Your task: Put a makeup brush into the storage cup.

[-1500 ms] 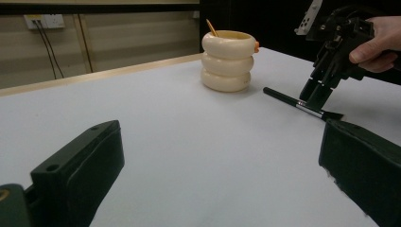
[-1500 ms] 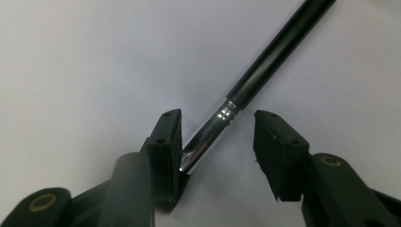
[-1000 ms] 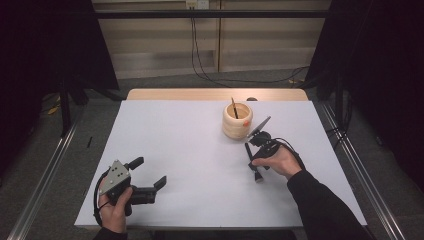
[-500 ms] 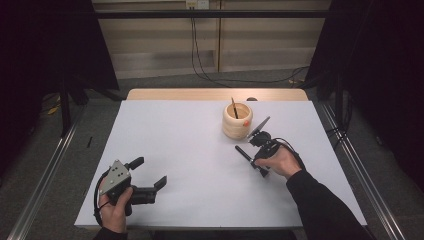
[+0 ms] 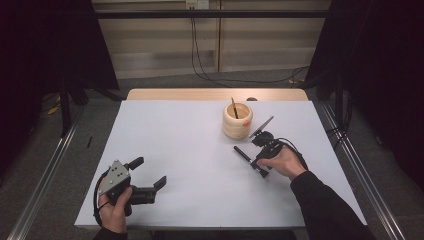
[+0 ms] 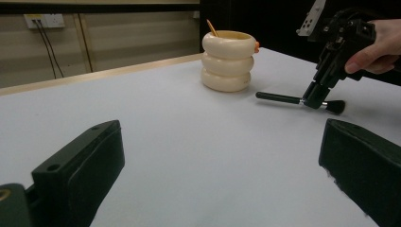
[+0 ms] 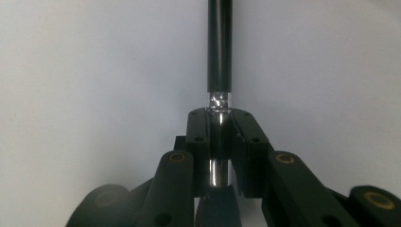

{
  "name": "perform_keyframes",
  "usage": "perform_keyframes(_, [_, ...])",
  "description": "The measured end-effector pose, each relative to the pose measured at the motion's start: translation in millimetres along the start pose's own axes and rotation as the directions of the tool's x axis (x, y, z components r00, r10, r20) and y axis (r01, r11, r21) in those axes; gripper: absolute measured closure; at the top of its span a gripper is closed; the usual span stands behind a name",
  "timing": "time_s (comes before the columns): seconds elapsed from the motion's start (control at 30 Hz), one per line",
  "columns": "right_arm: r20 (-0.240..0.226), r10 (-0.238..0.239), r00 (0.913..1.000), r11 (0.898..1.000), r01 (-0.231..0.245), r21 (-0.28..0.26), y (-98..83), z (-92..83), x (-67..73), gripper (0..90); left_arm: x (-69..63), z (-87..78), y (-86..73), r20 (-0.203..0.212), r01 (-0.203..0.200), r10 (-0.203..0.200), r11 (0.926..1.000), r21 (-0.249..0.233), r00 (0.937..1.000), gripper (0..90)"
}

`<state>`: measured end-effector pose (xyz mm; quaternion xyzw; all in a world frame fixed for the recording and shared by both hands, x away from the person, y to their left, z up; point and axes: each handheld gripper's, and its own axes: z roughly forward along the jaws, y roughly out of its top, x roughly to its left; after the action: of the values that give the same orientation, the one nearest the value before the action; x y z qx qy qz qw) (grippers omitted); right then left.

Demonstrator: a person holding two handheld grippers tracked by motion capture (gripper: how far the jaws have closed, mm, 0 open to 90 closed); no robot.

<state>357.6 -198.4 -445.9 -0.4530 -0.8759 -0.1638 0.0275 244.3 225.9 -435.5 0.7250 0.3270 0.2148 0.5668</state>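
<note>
right gripper view: no readable text; right gripper [image 7: 220,137] clamps brush [image 7: 220,47].

Right gripper [image 5: 257,161] is held low over the table at right centre, tipped steeply down, the hand [image 5: 282,162] wrapped round its body, dark sleeve entering from the lower right. Its jaws have just been closing and are clamped on a thin black-handled brush [image 7: 220,52]. Left gripper [image 5: 150,177] is held level near the front left, jaws spread wide, nothing between them.
</note>
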Motion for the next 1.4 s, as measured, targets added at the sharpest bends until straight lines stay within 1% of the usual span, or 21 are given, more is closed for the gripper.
perform_keyframes(0.1, [0.005, 0.019, 0.9998, 1.0, -0.019, -0.006, -2.6, -3.1, -2.6, 78.9, 0.6, -0.3, -0.1, 0.002, 0.004, -0.004, 1.0, -0.006, 1.0, 0.7])
perform_keyframes(0.13, [0.012, 0.012, 0.9999, 1.0, -0.012, -0.017, -3.6, -4.7, -4.3, 78.9, 0.9, -0.4, -0.2, 0.003, 0.007, -0.007, 1.0, -0.007, 1.0, 0.7])
perform_keyframes(0.2, [0.003, 0.017, 0.9998, 0.999, -0.017, -0.039, -5.5, -9.1, -5.7, 78.9, 1.0, -0.4, -0.3, 0.002, 0.006, -0.006, 1.0, -0.006, 1.0, 0.7])
perform_keyframes(0.23, [0.003, 0.017, 0.9999, 0.998, -0.016, -0.062, -6.7, -11.0, -6.6, 78.9, 0.9, -0.3, -0.2, 0.002, 0.007, -0.007, 1.0, -0.006, 1.0, 0.7])
perform_keyframes(0.27, [-0.005, 0.019, 0.9998, 0.998, -0.019, -0.061, -7.2, -12.5, -7.0, 78.9, 0.5, -0.2, -0.1, 0.001, 0.007, -0.007, 1.0, -0.005, 1.0, 0.7])
perform_keyframes(0.33, [-0.007, 0.022, 0.9997, 0.996, -0.023, -0.089, -9.0, -14.5, -7.7, 78.9, 0.2, -0.1, -0.1, 0.0, 0.006, -0.006, 1.0, -0.006, 1.0, 0.7])
perform_keyframes(0.37, [-0.01, 0.021, 0.9997, 0.996, -0.022, -0.089, -9.3, -15.9, -8.2, 78.9, 0.3, -0.2, -0.1, 0.0, 0.007, -0.007, 1.0, -0.006, 1.0, 0.7])
perform_keyframes(0.4, [-0.007, 0.018, 0.9998, 0.994, -0.019, -0.111, -10.3, -16.6, -7.9, 78.9, 0.4, -0.2, -0.1, 0.0, 0.005, -0.005, 1.0, -0.007, 1.0, 0.7])
perform_keyframes(0.47, [-0.026, 0.016, 0.9995, 0.991, -0.019, -0.129, -11.5, -19.8, -6.5, 78.9, 0.6, -0.3, -0.2, 0.001, 0.007, -0.007, 1.0, -0.007, 1.0, 0.7])
perform_keyframes(0.5, [-0.022, 0.001, 0.9998, 0.989, -0.005, -0.147, -12.2, -20.8, -6.6, 78.9, 0.7, -0.3, -0.2, 0.0, 0.008, -0.008, 1.0, -0.005, 1.0, 0.7])
perform_keyframes(0.53, [-0.031, 0.01, 0.9995, 0.987, -0.014, -0.161, -13.2, -22.0, -5.5, 78.9, 0.4, -0.4, -0.2, -0.002, 0.009, -0.009, 0.9999, -0.007, 1.0, 0.7])
perform_keyframes(0.67, [-0.044, -0.003, 0.999, 0.98, -0.006, -0.198, -17.5, -25.0, -5.3, 78.9, 0.2, -0.3, 0.2, 0.001, -0.003, 0.003, 1.0, -0.003, 1.0, 0.7])
perform_keyframes(0.77, [-0.052, -0.008, 0.9986, 0.973, -0.005, -0.231, -21.4, -27.0, -5.0, 78.9, 0.1, -0.5, 0.2, -0.005, 0.006, -0.006, 1.0, -0.007, 1.0, 0.7])
perform_keyframes(0.87, [-0.062, -0.02, 0.9979, 0.962, 0.003, -0.275, -25.1, -30.5, -4.8, 78.9, 0.5, -0.2, 0.1, -0.003, 0.007, -0.007, 1.0, -0.007, 1.0, 0.7])
perform_keyframes(0.97, [-0.062, -0.043, 0.9972, 0.946, 0.021, -0.325, -28.4, -34.3, -3.4, 78.9, 0.5, -0.2, 0.1, -0.001, 0.006, -0.006, 1.0, -0.006, 1.0, 0.7])
perform_keyframes(1.1, [-0.05, -0.066, 0.9966, 0.908, 0.039, -0.418, -31.8, -38.4, -2.5, 78.9, 0.2, -0.4, 0.2, -0.005, 0.005, -0.005, 1.0, -0.007, 1.0, 0.7])
perform_keyframes(1.13, [-0.043, -0.061, 0.9972, 0.902, 0.036, -0.431, -32.8, -40.1, -1.8, 78.9, 0.2, -0.4, 0.2, -0.001, 0.005, -0.005, 1.0, -0.007, 1.0, 0.7])
perform_keyframes(1.2, [-0.041, -0.067, 0.9969, 0.884, 0.04, -0.466, -34.7, -41.7, -1.6, 78.9, 0.2, -0.6, 0.3, -0.005, 0.004, -0.004, 1.0, -0.006, 1.0, 0.7])
perform_keyframes(1.23, [-0.037, -0.072, 0.9967, 0.881, 0.046, -0.472, -35.6, -42.4, -2.1, 78.9, 0.4, -0.7, 0.2, -0.005, 0.004, -0.004, 1.0, -0.006, 1.0, 0.7])
perform_keyframes(1.3, [-0.034, -0.071, 0.9969, 0.87, 0.045, -0.492, -38.2, -43.7, -3.2, 78.9, 0.6, -0.6, 0.2, -0.005, 0.004, -0.004, 1.0, -0.005, 1.0, 0.7])
perform_keyframes(1.4, [-0.044, -0.068, 0.9968, 0.845, 0.034, -0.534, -42.1, -46.2, -5.5, 78.9, 0.4, -0.4, 0.2, -0.001, 0.003, -0.003, 1.0, -0.007, 1.0, 0.7])
